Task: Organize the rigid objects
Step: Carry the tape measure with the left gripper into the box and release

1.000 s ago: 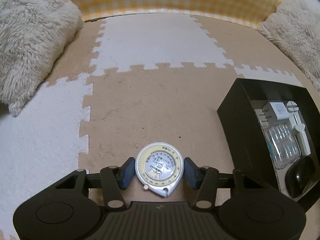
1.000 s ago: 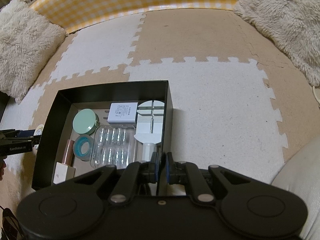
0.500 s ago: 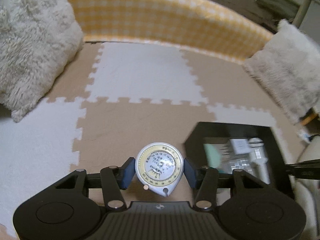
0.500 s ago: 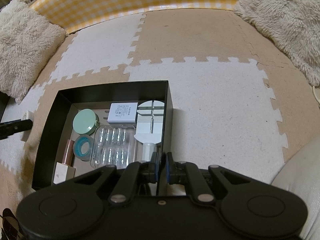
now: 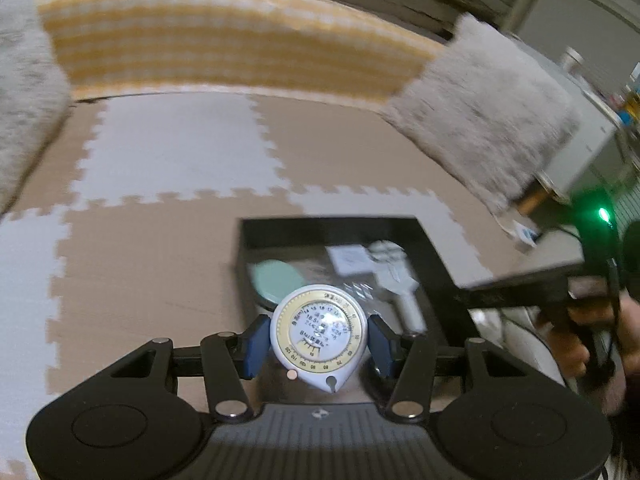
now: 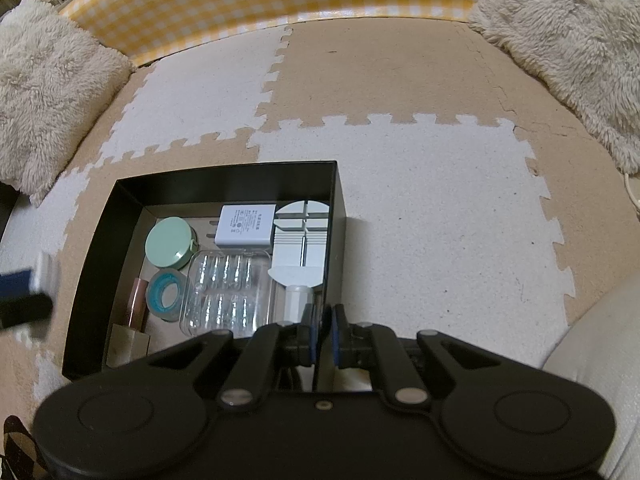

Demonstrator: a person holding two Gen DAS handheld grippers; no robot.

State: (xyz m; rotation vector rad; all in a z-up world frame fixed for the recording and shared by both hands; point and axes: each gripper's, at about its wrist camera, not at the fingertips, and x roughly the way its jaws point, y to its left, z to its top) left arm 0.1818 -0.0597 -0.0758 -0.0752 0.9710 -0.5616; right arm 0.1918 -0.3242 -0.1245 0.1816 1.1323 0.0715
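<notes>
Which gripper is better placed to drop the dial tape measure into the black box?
Left. The left gripper already holds the tape measure above the black box. The right gripper is shut on the box's near wall, steadying it.

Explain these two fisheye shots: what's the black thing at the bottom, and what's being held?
No robot here: a person holds a two-finger gripper in each hand, each carrying a forward-looking camera. The black shape at the bottom is the gripper's own body. In the left view, the left gripper holds a white, yellow-ringed teardrop tape measure near an open black box. In the right view, the right gripper is closed on that black box's near wall. Inside lie a mint round case, a white charger and a clear plastic tray. The floor is puzzle foam mat.
</notes>
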